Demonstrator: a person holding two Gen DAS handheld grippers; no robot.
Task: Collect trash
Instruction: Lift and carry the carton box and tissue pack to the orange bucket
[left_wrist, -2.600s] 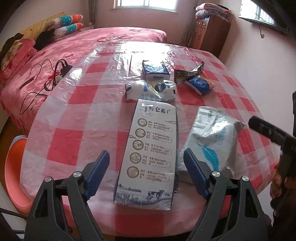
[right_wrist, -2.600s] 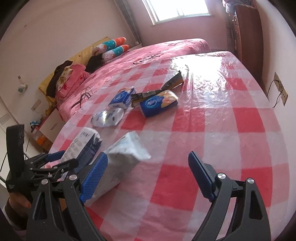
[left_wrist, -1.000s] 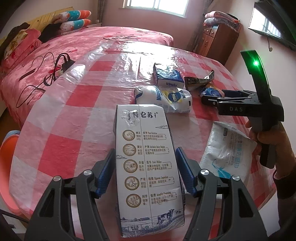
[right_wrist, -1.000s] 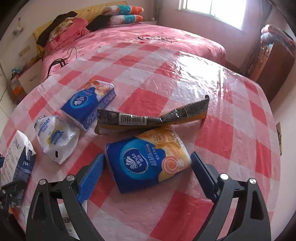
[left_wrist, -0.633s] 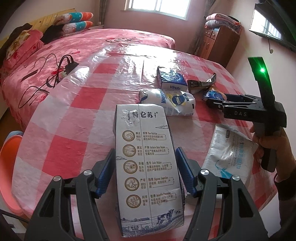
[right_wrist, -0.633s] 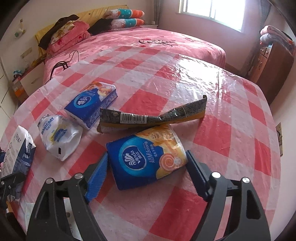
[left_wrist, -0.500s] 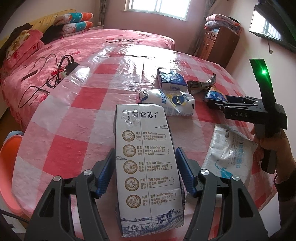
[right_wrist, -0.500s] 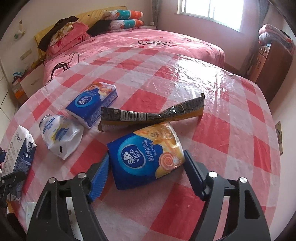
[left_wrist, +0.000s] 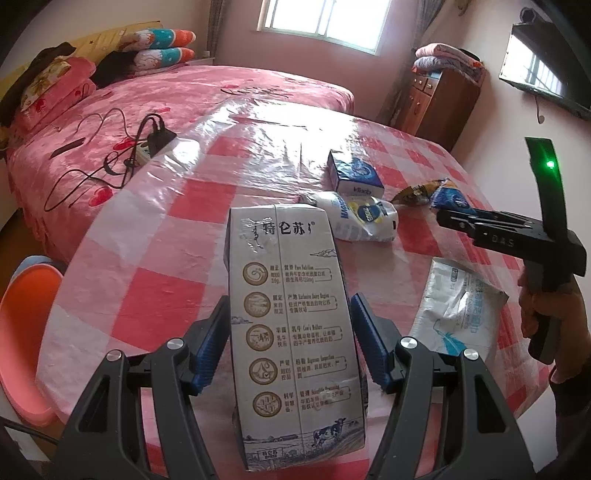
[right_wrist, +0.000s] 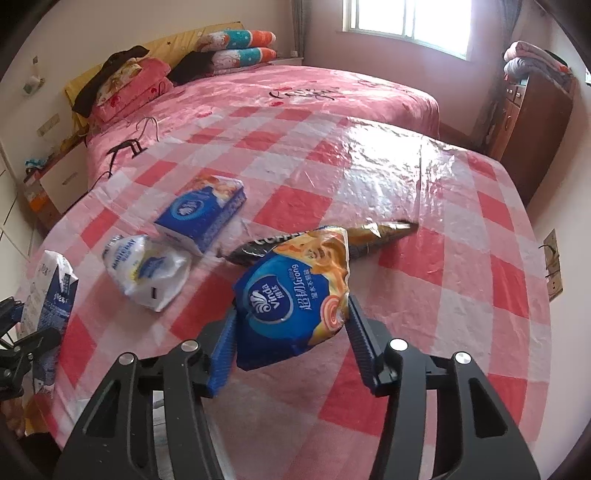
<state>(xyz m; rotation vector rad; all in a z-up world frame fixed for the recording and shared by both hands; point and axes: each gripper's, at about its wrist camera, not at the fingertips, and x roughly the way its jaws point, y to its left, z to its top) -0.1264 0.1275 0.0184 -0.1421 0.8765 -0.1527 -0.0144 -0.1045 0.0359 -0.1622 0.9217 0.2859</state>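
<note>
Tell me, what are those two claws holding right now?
Left gripper clamped on milk carton. Right gripper closing on blue Vinda tissue pack, lifted off table. Nothing blocking.

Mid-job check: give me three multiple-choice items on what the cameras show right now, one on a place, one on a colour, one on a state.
1. The dark snack wrapper lies:
A. just beyond the held blue tissue pack
B. on the bed
C. under the milk carton

2. The tablecloth is checked in:
A. green and white
B. red and white
C. blue and yellow

3. The left gripper:
A. hangs empty
B. holds a phone
C. grips the milk carton

Key: 1 A, its ends show behind the blue tissue pack, around which the right gripper jaws are closing. 2 B, the squares are red and white. 3 C, the milk carton sits between its jaws.
</note>
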